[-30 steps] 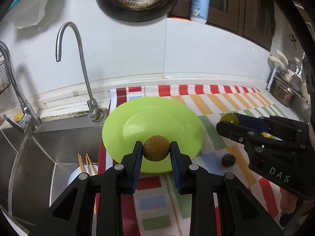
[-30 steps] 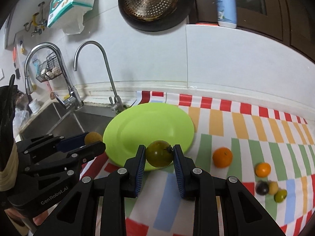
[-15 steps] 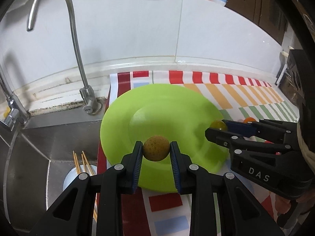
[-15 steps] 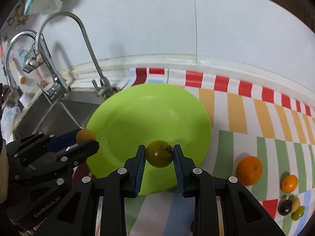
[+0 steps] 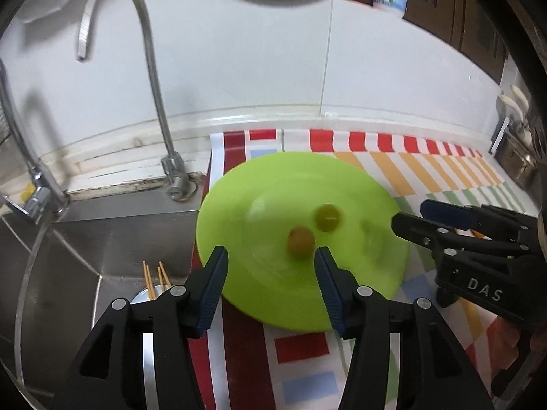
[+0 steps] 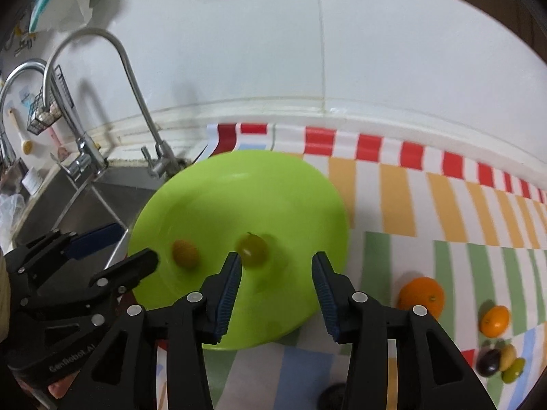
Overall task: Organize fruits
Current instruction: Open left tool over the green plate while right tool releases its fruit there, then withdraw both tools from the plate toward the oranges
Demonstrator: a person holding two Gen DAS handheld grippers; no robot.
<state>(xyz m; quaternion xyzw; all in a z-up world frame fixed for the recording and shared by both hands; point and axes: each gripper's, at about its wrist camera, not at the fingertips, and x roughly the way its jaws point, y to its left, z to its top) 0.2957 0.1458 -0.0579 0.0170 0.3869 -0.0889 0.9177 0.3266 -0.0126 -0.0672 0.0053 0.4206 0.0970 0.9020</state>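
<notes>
Left gripper: my left gripper (image 5: 270, 259) has just been opening; its jaws stand apart above the near-left part of the plate, and nothing is gripped between them.
Right gripper: my right gripper (image 6: 276, 264) has also just been opening; its jaws stand apart over the near part of the plate and grip nothing.
Plate: the round lime-green plastic plate (image 6: 290, 184) lies on the table at the left end of the cloth, just beside the sink.
Brownish fruit: the small round orange-brown fruit (image 5: 301, 240) lies on the plate, just beyond my left gripper's fingertips and clear of both pads. It is blurred in both views.
Green fruit: the small round yellow-green tomato-like fruit (image 6: 252, 249) lies on the plate to the right of the brownish fruit, near it. In the right wrist view it sits just beside my left-hand pad; I cannot tell whether it touches.
Cloth: the striped tablecloth in red, orange, green and blue blocks (image 6: 396, 198) covers the table under the plate.
Remaining fruit: a large orange (image 6: 421, 295) lies on the cloth to the right of the plate. Farther right lies a smaller orange fruit (image 6: 494, 320). Nearer than that, a dark purple fruit (image 6: 489, 362), a pale yellow fruit (image 6: 507, 354) and a green fruit (image 6: 513, 370) are clustered together.
Sink: the stainless steel sink (image 5: 112, 239) lies left of the plate, with a curved chrome tap (image 5: 150, 68) at its far edge.
</notes>
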